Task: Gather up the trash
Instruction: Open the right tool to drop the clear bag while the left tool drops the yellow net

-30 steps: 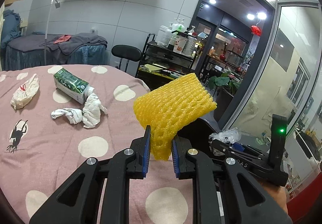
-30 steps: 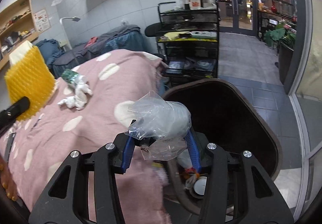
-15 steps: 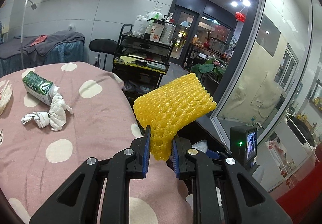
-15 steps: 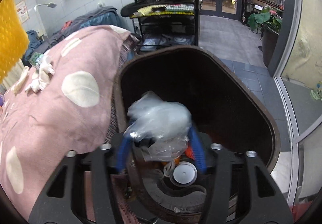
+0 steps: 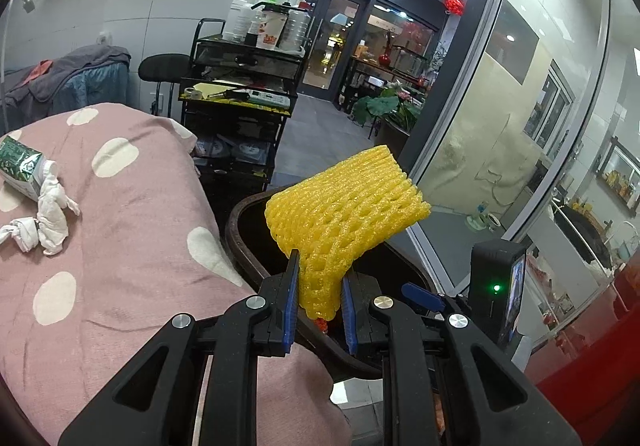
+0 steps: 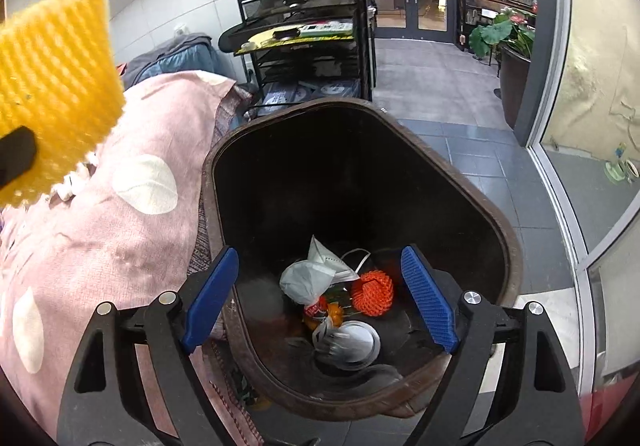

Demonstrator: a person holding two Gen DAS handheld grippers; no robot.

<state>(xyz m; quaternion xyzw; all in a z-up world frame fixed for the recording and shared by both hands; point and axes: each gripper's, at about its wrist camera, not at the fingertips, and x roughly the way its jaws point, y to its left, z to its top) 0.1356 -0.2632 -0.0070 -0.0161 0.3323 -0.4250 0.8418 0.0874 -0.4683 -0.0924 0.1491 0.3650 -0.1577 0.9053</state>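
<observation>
Left tongs (image 5: pixel 318 300) clamped on yellow foam net (image 5: pixel 346 213); right tongs (image 6: pixel 320 300) opening, empty, above trash bin (image 6: pixel 496 221).

Yellow foam net (image 5: pixel 344 213) is up over the brown bin's rim (image 6: pixel 472 185), pinched at its narrow end. Clear plastic bag (image 6: pixel 306 278) lies inside among orange netting (image 6: pixel 374 292).

Our left gripper (image 5: pixel 318 286) points downward, its 2 blue pads (image 5: pixel 291 306) pinched onto a yellow foam net (image 5: pixel 344 217). Our right gripper (image 6: pixel 320 302) tilts more steeply down, jaws opening wide, with nothing between its 2 pads (image 6: pixel 428 300).
</observation>
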